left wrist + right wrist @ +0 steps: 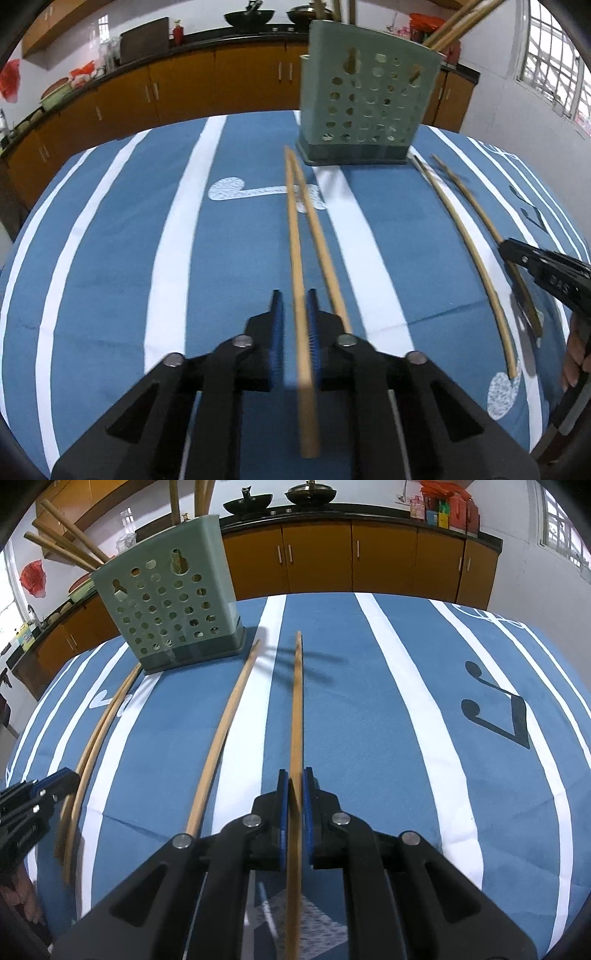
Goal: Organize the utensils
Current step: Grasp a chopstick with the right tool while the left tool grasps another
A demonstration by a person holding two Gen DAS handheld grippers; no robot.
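Left hand-held gripper (294, 308) clamped on a chopstick (295, 236), right hand-held gripper (295, 788) clamped on another chopstick (296, 709), green holder (365, 107) beyond

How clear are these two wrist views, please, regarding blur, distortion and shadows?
Left wrist view: held chopstick smears near the lens; fisheye bows the tablecloth stripes. Right wrist view: sharper; utensil holder leans with distortion, faint streaked shadows beside it.
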